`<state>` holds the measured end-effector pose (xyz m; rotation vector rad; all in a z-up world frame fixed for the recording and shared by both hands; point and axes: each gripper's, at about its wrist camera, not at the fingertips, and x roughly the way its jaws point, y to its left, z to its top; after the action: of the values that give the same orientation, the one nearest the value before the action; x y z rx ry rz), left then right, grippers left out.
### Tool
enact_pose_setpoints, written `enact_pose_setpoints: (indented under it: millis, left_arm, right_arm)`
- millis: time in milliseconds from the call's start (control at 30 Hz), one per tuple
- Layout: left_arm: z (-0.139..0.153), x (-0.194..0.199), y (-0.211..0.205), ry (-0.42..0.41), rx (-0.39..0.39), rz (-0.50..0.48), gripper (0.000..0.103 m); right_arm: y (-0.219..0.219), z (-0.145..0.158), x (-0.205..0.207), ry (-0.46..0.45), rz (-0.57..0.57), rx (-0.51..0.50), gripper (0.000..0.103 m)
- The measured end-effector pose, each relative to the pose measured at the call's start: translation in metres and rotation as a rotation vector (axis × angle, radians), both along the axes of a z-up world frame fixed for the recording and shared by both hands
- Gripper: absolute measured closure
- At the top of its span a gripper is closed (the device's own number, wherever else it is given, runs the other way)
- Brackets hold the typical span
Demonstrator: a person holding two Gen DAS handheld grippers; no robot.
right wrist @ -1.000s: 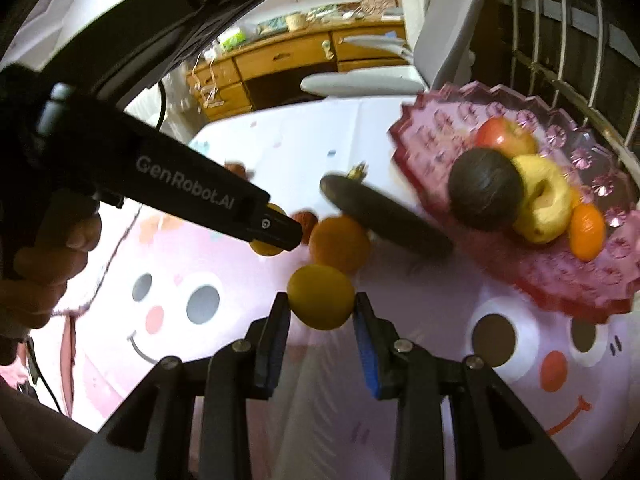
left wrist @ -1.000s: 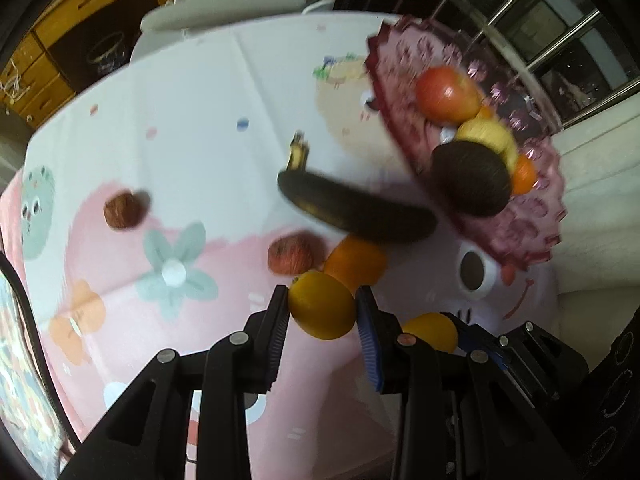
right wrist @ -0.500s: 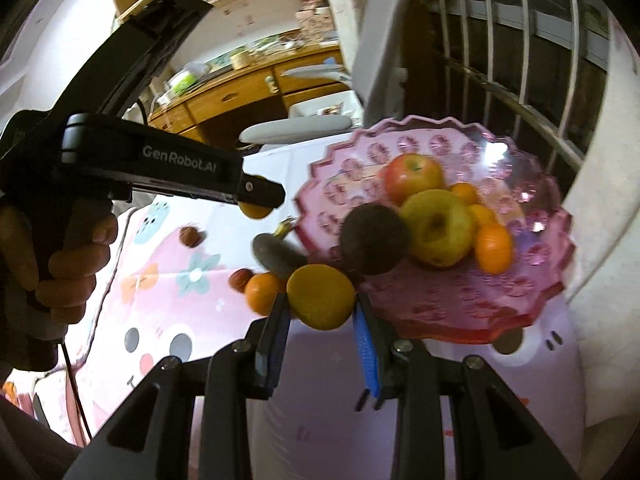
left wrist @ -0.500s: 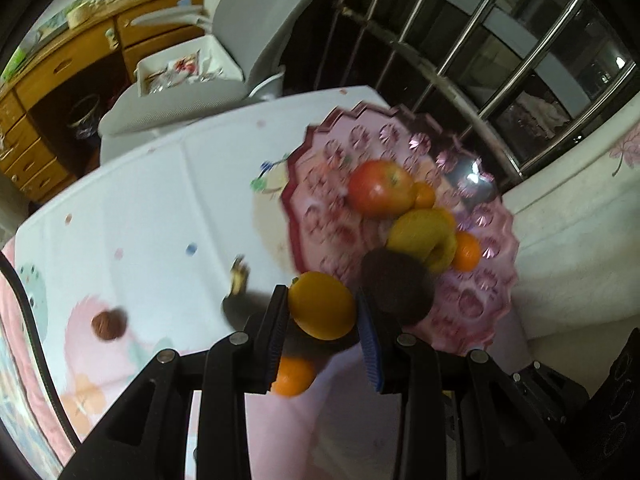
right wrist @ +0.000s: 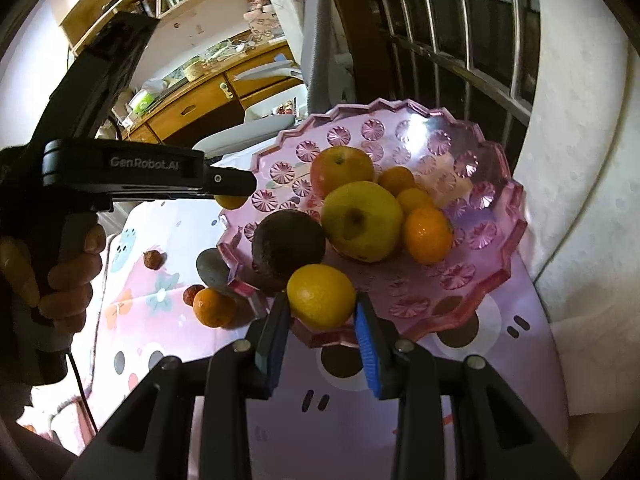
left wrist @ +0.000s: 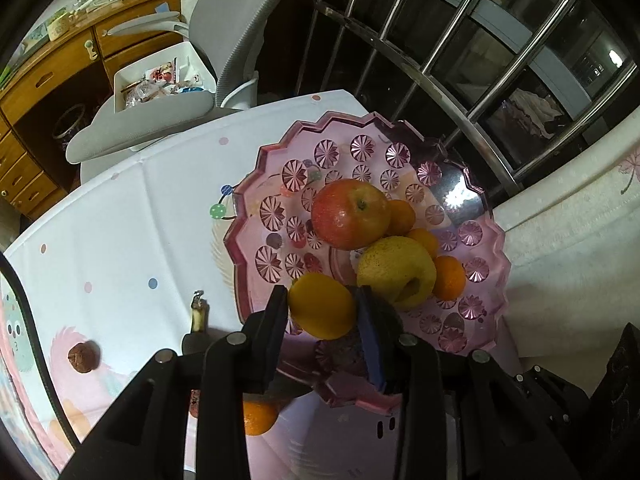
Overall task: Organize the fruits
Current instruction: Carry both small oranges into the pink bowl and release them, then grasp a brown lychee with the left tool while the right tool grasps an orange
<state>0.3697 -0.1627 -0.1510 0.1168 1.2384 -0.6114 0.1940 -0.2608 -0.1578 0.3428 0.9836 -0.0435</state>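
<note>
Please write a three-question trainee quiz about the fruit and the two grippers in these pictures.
1. True or false: both grippers hold a fruit.
2. Which fruit lies outside the pink dish? A red apple; B dark avocado; C orange on the tablecloth.
3. What does the left gripper hover over?

Key:
1. True: left gripper and right gripper each clamp a yellow-orange citrus.
2. C.
3. The pink dish.

My left tool [left wrist: 322, 312]: matte black angular linkages, round silver screw heads, one finger black-padded, the other faced with a ribbed blue pad. My right tool [right wrist: 321, 310]: same black frame and silver screws, blue pads on both fingers. Left tool's body reads "GenRobot.AI" in grey lettering. My left hand [right wrist: 60, 276]: bare skin, fingers curled; a thin black cable trails below.
</note>
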Motion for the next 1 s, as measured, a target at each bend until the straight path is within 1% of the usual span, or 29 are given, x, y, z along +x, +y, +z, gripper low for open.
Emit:
enact_pose_setpoints:
  millis: [33,67,100,133,167,267,333,400,567,700,800,900,1000]
  left_arm:
    - [0.000,0.000,-0.001,0.001,0.005,0.002,0.062]
    - [0.001,-0.001,0.000,0.002,0.007,0.005,0.054]
    - [0.002,-0.002,0.000,0.001,0.009,0.009,0.049]
    - [0.004,-0.002,0.001,-0.001,0.009,0.011,0.049]
    - [0.006,-0.003,0.002,-0.003,0.007,0.013,0.048]
    - [0.011,-0.005,0.009,-0.007,0.006,0.025,0.042]
    - [0.015,-0.007,0.017,-0.011,0.009,0.039,0.041]
    - [0.017,-0.009,0.027,-0.013,0.015,0.059,0.037]
    - [0.023,-0.015,0.063,-0.022,0.026,0.119,0.035]
    - [0.028,-0.020,0.102,-0.030,0.028,0.170,0.034]
    - [0.031,-0.023,0.130,-0.034,0.025,0.200,0.032]
    - [0.033,-0.025,0.159,-0.038,0.016,0.218,0.029]
    - [0.031,-0.025,0.184,-0.035,0.015,0.243,0.029]
  right_arm:
    - [-0.001,-0.001,0.000,0.005,-0.006,0.004,0.069]
    - [-0.002,-0.002,0.001,0.014,-0.014,0.015,0.067]
    - [-0.003,-0.002,0.001,0.019,-0.019,0.028,0.064]
    - [-0.005,-0.002,0.000,0.024,-0.024,0.041,0.061]
    - [-0.006,-0.002,-0.001,0.028,-0.032,0.055,0.060]
    - [-0.007,0.001,-0.004,0.035,-0.049,0.076,0.060]
    - [-0.006,0.002,-0.006,0.042,-0.053,0.088,0.060]
    - [-0.006,0.004,-0.007,0.047,-0.055,0.095,0.060]
    - [0.003,0.009,-0.005,0.079,-0.068,0.141,0.059]
    - [0.012,0.007,-0.002,0.109,-0.080,0.211,0.059]
    - [0.022,0.004,0.000,0.137,-0.098,0.253,0.059]
    - [0.033,0.003,0.000,0.160,-0.129,0.288,0.059]
    - [0.045,0.003,0.000,0.182,-0.171,0.314,0.059]
